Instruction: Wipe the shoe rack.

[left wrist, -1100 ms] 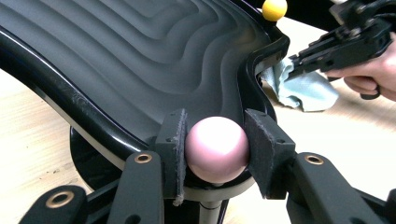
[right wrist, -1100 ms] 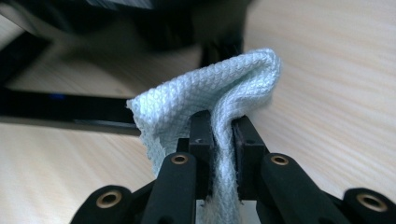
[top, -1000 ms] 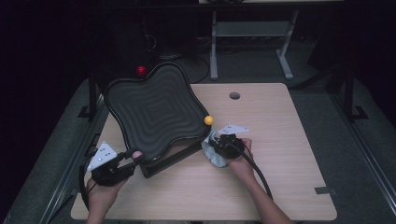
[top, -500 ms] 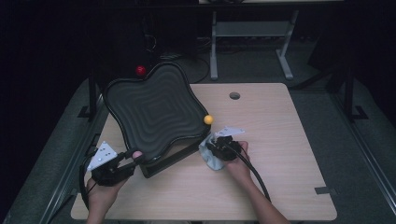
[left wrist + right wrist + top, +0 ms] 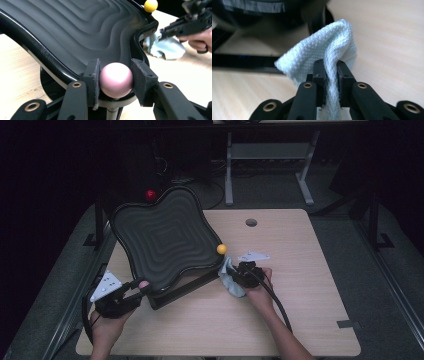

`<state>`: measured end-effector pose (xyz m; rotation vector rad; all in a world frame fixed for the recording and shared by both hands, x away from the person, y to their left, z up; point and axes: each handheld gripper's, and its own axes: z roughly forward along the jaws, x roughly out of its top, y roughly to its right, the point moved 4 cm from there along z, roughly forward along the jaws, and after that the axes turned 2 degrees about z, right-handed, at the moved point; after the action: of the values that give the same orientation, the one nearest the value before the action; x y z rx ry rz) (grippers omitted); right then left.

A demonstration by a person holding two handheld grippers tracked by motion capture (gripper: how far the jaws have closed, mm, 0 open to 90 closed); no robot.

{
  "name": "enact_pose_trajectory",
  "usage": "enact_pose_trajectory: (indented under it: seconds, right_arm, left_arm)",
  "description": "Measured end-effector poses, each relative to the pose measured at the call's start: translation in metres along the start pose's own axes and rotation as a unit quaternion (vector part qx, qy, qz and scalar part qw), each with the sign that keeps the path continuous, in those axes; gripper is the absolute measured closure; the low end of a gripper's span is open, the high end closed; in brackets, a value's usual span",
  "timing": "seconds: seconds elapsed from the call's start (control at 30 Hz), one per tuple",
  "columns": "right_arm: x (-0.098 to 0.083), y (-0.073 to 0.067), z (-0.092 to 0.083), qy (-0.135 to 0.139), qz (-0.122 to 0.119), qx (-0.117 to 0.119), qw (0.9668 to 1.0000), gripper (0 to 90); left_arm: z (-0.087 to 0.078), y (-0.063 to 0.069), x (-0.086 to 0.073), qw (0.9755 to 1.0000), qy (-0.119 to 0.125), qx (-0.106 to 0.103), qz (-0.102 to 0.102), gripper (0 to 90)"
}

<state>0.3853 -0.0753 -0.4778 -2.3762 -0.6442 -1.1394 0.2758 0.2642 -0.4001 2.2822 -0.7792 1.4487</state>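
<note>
A black wavy tray point(image 5: 165, 240) stands tilted on a dark base, with coloured balls at its corners. My left gripper point(image 5: 137, 290) is shut on the pink ball point(image 5: 115, 79) at the tray's near corner, its pads point(image 5: 93, 75) pressed on both sides. A yellow ball point(image 5: 221, 249) marks the right corner and a red ball point(image 5: 150, 195) the far one. My right gripper point(image 5: 235, 275) is shut on a light blue waffle cloth point(image 5: 322, 47), held just below the yellow ball, beside the tray's rim. The cloth point(image 5: 231, 281) hangs bunched onto the table.
The wooden table point(image 5: 300, 270) has a round cable hole point(image 5: 251, 222) at the back. The tray's black base bar point(image 5: 242, 62) lies close ahead of the right gripper. A metal desk frame point(image 5: 265, 155) stands behind the table in the dark.
My right gripper has shifted a little with the cloth beside the tray's right corner. The left gripper and the tray have kept still.
</note>
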Motion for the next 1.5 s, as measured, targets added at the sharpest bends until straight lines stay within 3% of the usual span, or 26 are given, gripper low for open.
enact_pose_trajectory:
  seconds: [0.1,0.23,0.43,0.63,0.7,0.77,0.8,0.9,1.13,1.27,1.5]
  right_arm:
    - [0.006,-0.004,0.003,0.002,-0.013,-0.003,0.9999,79.9]
    - [-0.005,-0.004,0.011,-0.018,-0.011,-0.002,0.9998,79.9]
    - [0.011,-0.007,-0.015,0.030,-0.026,0.004,0.9992,80.0]
    - [0.016,-0.023,-0.023,0.038,-0.049,0.019,0.9979,80.0]
    - [0.014,-0.031,-0.024,0.040,-0.059,0.034,0.9969,80.0]
    - [0.014,-0.031,-0.024,0.041,-0.065,0.033,0.9965,80.1]
    - [0.015,-0.025,-0.023,0.042,-0.053,0.025,0.9974,80.1]
    - [0.015,-0.024,-0.022,0.044,-0.043,0.029,0.9977,80.1]
    - [0.016,-0.052,-0.022,0.045,-0.075,0.056,0.9946,79.9]
    - [0.012,-0.038,-0.018,0.034,-0.067,0.041,0.9963,79.9]
    - [0.006,-0.008,-0.006,0.008,-0.031,0.011,0.9994,79.9]
  left_arm:
    - [0.000,-0.001,0.000,1.0000,0.000,0.002,-0.002,59.9]
    - [0.000,-0.001,0.000,1.0000,0.002,0.003,-0.004,59.9]
    - [0.000,-0.001,0.000,1.0000,0.000,0.002,-0.002,59.9]
    - [0.002,0.000,0.000,1.0000,0.000,0.001,-0.001,59.9]
    - [0.002,0.001,0.000,1.0000,0.000,0.000,0.000,59.9]
    - [0.002,0.001,0.000,1.0000,0.000,0.000,-0.001,60.0]
    - [0.002,0.001,0.000,1.0000,0.000,0.000,-0.001,60.0]
    - [0.002,0.001,0.000,1.0000,0.001,-0.001,-0.001,60.0]
    - [0.003,0.001,0.001,1.0000,0.000,-0.001,0.000,60.1]
    - [0.001,-0.001,0.000,1.0000,-0.001,0.002,0.000,60.0]
    - [-0.005,-0.010,-0.002,0.9998,-0.001,0.014,-0.010,59.9]
